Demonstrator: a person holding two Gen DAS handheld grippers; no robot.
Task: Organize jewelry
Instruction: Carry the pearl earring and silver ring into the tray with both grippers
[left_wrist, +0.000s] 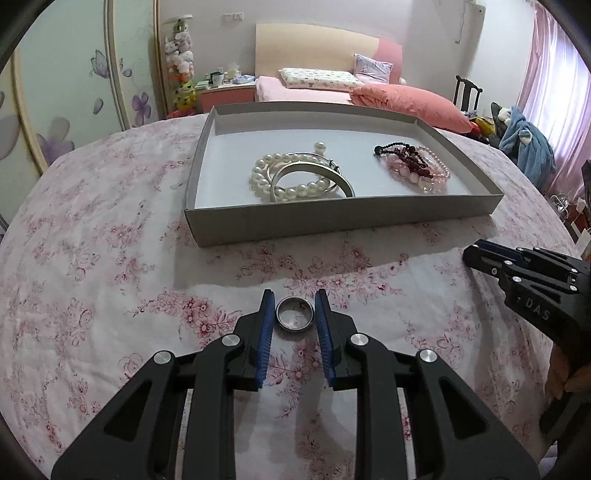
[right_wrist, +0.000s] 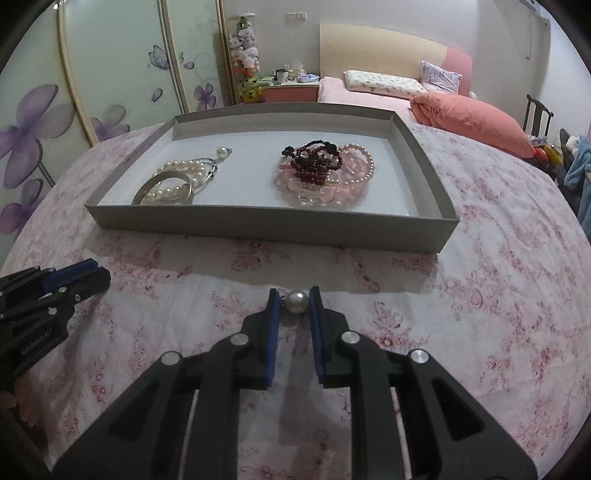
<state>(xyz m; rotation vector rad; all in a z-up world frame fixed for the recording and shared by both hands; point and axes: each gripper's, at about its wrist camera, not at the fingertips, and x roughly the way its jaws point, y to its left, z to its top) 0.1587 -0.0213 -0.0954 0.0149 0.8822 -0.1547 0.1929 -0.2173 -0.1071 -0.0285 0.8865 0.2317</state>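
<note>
A grey tray (left_wrist: 332, 221) (right_wrist: 258, 229) lies on the floral cloth. In it are a pearl bracelet with silver bangles (left_wrist: 295, 177) (right_wrist: 170, 184), a pearl earring (right_wrist: 222, 152), and pink and dark red bead bracelets (left_wrist: 417, 166) (right_wrist: 325, 173). My left gripper (left_wrist: 294, 299) stands around a silver ring (left_wrist: 294, 314) on the cloth, its blue pads touching the ring's sides. My right gripper (right_wrist: 293, 297) is shut on a pearl earring (right_wrist: 297, 302), level with the cloth. Each gripper shows at the edge of the other's view (left_wrist: 517, 266) (right_wrist: 55, 291).
The table is covered with a pink floral cloth (left_wrist: 110, 277). Behind it are a bed with pink bedding (left_wrist: 369, 92), a nightstand (left_wrist: 225, 90), a floral wardrobe (left_wrist: 55, 110) and a chair with clothes (left_wrist: 524, 140) at the right.
</note>
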